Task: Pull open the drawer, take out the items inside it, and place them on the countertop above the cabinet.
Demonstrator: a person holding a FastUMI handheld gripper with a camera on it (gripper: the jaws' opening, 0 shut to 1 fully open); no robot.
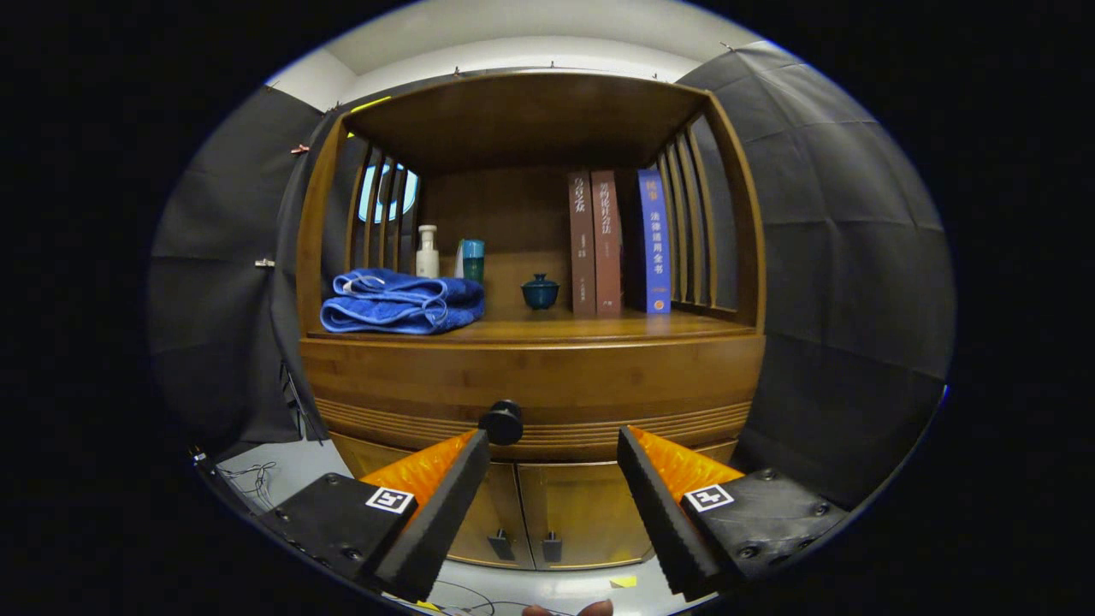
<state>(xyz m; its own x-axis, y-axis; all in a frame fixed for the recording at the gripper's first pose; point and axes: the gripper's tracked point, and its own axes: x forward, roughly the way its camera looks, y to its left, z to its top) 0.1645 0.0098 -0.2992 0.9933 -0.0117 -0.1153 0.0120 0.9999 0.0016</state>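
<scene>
- The gripper [553, 445] faces a wooden cabinet [530, 376] square on; its jaws are released, spread wide and holding nothing.
- The drawer [599, 381] is shut, its front a wide band running 9 to 3 o'clock just under the counter [547, 329].
- The drawer's dark round knob [502, 422] sits at about 10 o'clock from the midpoint of the jaws, close beside the tip of the left finger [445, 496] and well apart from the right finger [659, 505].
- The knob therefore lies off the gap's centre line; judging from this, the gripper needs to slide toward 9 o'clock and go forward before the jaws can close on the knob.
- The knob sticks out toward the camera, so the pull would likely run straight back along the fingers.
- The drawer's contents are hidden behind the shut front.
- On the counter, a folded blue towel [400, 301] lies at 9 o'clock, with a white bottle [427, 251] and a teal cup [471, 259] behind it, a small dark lidded pot [540, 292] near the middle, and three upright books [619, 243] at 3 o'clock.
- The bare strip in front of the pot looks like the freest place to set things down.
- Below the drawer, two cabinet doors [547, 513] are closed.
</scene>
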